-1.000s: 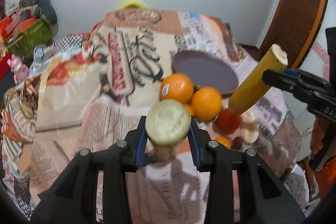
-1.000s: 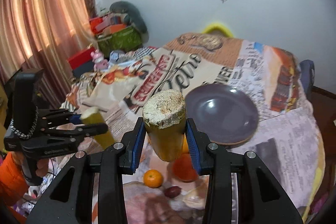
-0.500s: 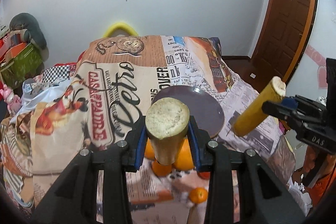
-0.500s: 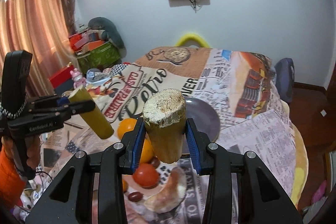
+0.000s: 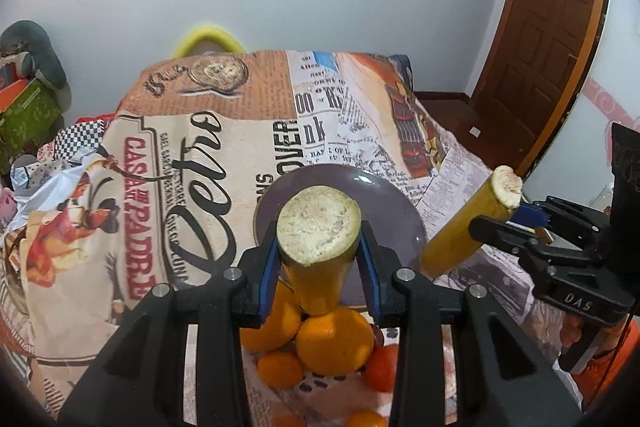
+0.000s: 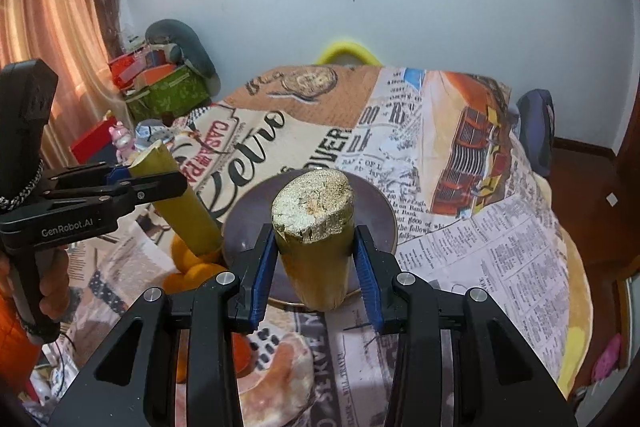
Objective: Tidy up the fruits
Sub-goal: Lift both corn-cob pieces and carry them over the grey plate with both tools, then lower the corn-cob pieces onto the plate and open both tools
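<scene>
My left gripper (image 5: 318,263) is shut on a yellow sugarcane piece (image 5: 318,227), held upright above several oranges (image 5: 334,341) and in front of the purple plate (image 5: 400,211). It also shows in the right wrist view (image 6: 120,181) with its cane (image 6: 180,203). My right gripper (image 6: 314,259) is shut on a second sugarcane piece (image 6: 314,223), held above the near rim of the purple plate (image 6: 376,211). It shows in the left wrist view (image 5: 516,217) with its cane (image 5: 468,227) to the plate's right.
The table is covered by a newspaper-print cloth (image 5: 180,155). A small tomato (image 5: 384,367) and tangerines (image 5: 280,369) lie by the oranges. A wooden door (image 5: 548,39) is at right, clutter and a green box (image 6: 168,95) at left, a curtain (image 6: 52,39) beyond.
Both grippers have risen and tilted back with their cane pieces; the views now look further across the table, and the plate sits right behind each held piece.
</scene>
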